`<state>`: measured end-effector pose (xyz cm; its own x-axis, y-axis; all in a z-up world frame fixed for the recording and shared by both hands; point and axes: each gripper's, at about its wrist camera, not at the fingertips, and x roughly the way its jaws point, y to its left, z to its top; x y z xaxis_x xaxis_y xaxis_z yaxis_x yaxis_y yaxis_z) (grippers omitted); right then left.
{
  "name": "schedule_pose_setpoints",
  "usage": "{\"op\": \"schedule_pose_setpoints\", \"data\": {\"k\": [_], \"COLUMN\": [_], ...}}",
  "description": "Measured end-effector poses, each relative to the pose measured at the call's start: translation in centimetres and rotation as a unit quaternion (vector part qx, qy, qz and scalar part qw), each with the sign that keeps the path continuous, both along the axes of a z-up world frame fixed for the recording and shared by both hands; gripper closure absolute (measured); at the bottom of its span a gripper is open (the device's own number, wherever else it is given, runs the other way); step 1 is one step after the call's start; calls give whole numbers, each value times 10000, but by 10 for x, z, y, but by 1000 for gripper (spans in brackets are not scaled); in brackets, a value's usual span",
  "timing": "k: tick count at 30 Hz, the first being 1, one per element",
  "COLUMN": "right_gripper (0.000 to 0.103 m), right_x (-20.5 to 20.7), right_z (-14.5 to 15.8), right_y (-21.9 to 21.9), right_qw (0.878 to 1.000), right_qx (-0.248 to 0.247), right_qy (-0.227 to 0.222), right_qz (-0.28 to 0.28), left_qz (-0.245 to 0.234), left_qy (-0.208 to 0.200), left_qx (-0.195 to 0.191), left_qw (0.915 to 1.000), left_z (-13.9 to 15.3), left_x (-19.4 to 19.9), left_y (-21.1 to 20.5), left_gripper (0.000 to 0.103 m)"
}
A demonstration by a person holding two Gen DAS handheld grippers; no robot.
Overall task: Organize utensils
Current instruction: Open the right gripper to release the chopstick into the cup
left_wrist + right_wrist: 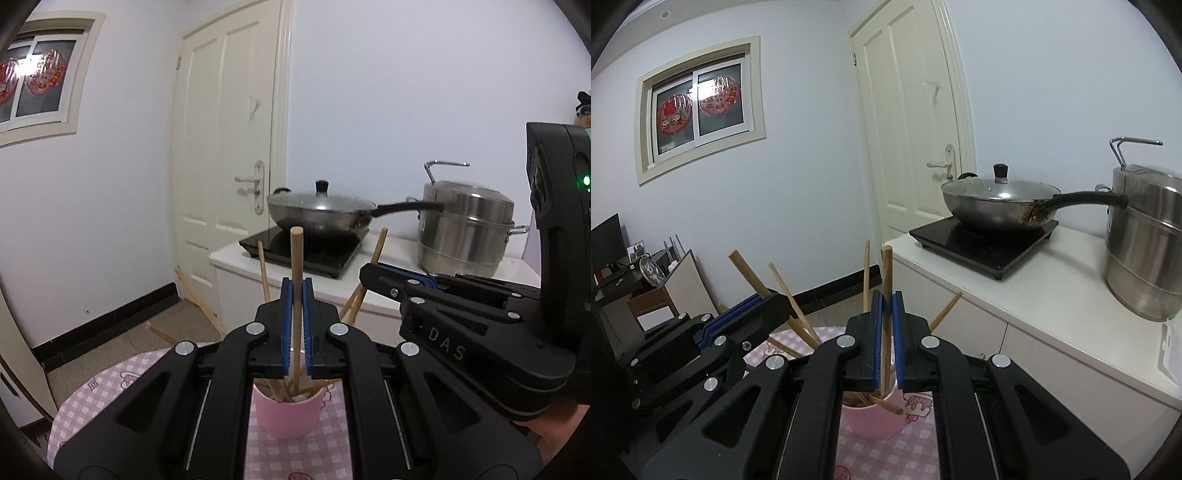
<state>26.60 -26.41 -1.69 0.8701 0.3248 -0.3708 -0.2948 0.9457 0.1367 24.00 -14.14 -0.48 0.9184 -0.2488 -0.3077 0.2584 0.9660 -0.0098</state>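
Note:
A pink cup (288,413) stands on a table with a pink checked cloth (88,398) and holds several wooden chopsticks. My left gripper (296,286) is shut on one upright chopstick (296,251), whose lower end sits inside the cup. In the right wrist view the right gripper (886,297) is shut on another chopstick (886,269) that also reaches down into the cup (871,421). Each gripper shows in the other's view: the right gripper (369,275) at the right, the left gripper (772,299) at the left with its chopstick (746,273) sticking out above it. Both hover just above the cup.
Beyond the table a white counter (1052,295) carries a black induction hob (982,240) with a lidded wok (997,206) and a steel steamer pot (1145,251). A closed door (229,147) is behind. Wooden sticks (199,299) lie on the floor.

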Motion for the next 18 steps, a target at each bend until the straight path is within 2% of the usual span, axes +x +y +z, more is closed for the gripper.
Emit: {"op": "schedule_pose_setpoints", "data": {"k": [8, 18], "right_gripper": [99, 98], "right_x": [-2, -4], "right_z": [-6, -7], "right_y": [1, -1], "right_qw": [10000, 9999], "right_qx": [-24, -21], "right_qy": [74, 115], "right_qz": [-5, -45], "left_qz": [75, 70], "left_qy": [552, 905], "left_qx": [18, 92], "left_qw": [9984, 9958], "left_z": [-13, -28], "left_x": [16, 23], "left_y": [0, 2], "left_gripper": [97, 97]}}
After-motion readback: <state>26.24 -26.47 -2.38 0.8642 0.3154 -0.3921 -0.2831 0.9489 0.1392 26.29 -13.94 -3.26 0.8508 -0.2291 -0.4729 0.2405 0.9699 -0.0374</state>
